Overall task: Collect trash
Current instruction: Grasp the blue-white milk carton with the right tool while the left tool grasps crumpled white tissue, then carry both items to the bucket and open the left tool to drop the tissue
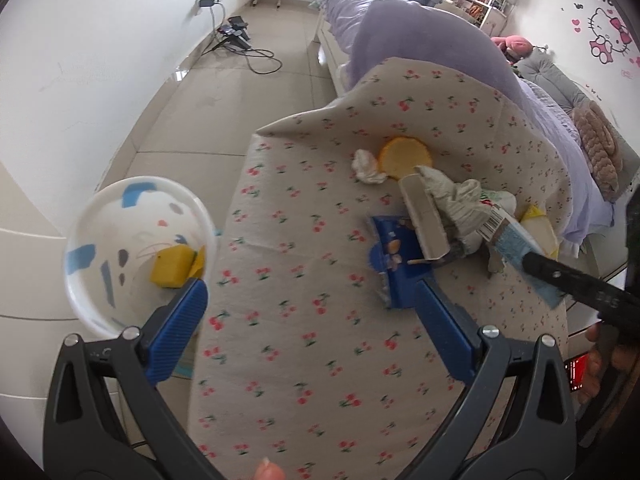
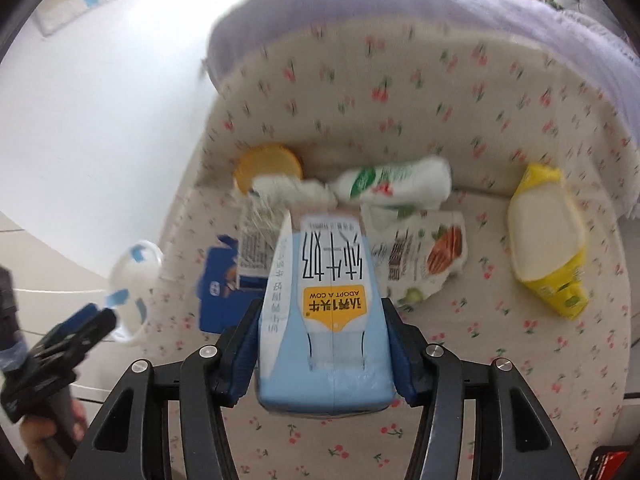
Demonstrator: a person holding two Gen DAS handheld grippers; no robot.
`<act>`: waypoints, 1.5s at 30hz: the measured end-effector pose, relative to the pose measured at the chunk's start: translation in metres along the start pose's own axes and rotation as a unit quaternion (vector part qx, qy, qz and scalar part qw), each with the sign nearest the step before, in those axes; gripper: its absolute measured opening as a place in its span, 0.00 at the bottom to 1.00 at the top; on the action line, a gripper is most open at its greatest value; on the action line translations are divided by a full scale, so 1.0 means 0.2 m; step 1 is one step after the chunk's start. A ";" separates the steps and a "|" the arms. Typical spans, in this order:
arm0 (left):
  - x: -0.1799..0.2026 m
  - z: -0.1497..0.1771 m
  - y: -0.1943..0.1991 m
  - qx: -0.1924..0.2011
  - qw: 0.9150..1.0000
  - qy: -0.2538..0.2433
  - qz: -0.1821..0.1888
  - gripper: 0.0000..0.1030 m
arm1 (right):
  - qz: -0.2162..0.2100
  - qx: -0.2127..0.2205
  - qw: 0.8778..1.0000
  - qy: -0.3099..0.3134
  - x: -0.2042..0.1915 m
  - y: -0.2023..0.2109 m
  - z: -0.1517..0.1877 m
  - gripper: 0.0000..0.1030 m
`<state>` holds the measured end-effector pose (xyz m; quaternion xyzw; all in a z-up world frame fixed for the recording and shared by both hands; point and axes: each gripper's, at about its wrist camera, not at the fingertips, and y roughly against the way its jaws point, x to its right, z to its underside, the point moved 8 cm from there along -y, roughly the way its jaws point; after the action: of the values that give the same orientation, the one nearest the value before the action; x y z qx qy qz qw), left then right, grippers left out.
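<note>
Trash lies on a cherry-print bed cover. My right gripper is shut on a light-blue milk carton, a pad pressed on each side; the left wrist view shows the carton tilted above the pile. Around it lie an orange lid, a crumpled tissue, a white-green packet, a nut wrapper, a yellow packet and a blue wrapper. My left gripper is open over the cover. Its left finger is by the rim of a white bin holding a yellow piece.
A purple quilt is heaped behind the trash. Tiled floor runs along the bed's left side, with cables and chargers near the wall. A grey cushion and a brown knit throw lie at the far right.
</note>
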<state>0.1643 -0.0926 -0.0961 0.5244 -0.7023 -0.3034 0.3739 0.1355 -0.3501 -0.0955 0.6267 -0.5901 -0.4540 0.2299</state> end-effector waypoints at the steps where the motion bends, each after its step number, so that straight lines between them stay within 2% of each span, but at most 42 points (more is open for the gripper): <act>1: 0.03 -0.01 -0.01 0.001 1.000 -0.002 0.002 0.99 | -0.002 0.006 1.000 -0.003 0.01 0.03 0.00 0.55; 6: 0.20 -0.04 -0.05 0.014 1.000 -0.023 0.010 0.99 | -0.014 0.038 0.999 -0.030 0.13 0.15 -0.06 0.55; 12: 0.44 -0.05 -0.15 0.026 0.998 -0.052 0.027 0.98 | 0.004 0.051 0.997 -0.052 0.30 0.20 -0.08 0.55; 15: 0.55 -0.06 -0.19 0.037 0.996 -0.062 0.043 0.93 | 0.017 0.047 0.997 -0.060 0.39 0.20 -0.08 0.55; 21: 0.72 -0.09 -0.29 0.056 0.994 -0.072 0.061 0.70 | 0.033 0.041 0.995 -0.079 0.54 0.18 -0.08 0.55; 23: 0.75 -0.09 -0.33 0.059 0.994 -0.072 0.059 0.61 | 0.034 0.039 0.995 -0.084 0.57 0.16 -0.08 0.55; 27: 0.76 -0.09 -0.40 0.053 0.995 -0.065 0.051 0.52 | 0.031 0.035 0.995 -0.089 0.59 0.14 -0.09 0.55; 29: 0.75 -0.09 -0.43 0.046 0.996 -0.065 0.046 0.35 | 0.029 0.034 0.995 -0.088 0.59 0.14 -0.09 0.55; 31: 0.74 -0.09 -0.44 0.044 0.996 -0.065 0.042 0.27 | 0.029 0.035 0.995 -0.086 0.59 0.14 -0.10 0.55; 37: 0.74 -0.09 -0.39 0.049 0.995 -0.075 0.044 0.18 | 0.028 0.041 0.995 -0.088 0.58 0.16 -0.10 0.55; 45: 0.67 -0.11 -0.24 0.066 0.993 -0.060 0.071 0.16 | 0.014 0.055 0.995 -0.076 0.48 0.21 -0.13 0.55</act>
<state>0.1854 -0.2354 -0.0955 0.4775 -0.7773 -0.2601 0.3164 0.1243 -0.4555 -0.0764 0.5937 -0.6388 -0.4637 0.1560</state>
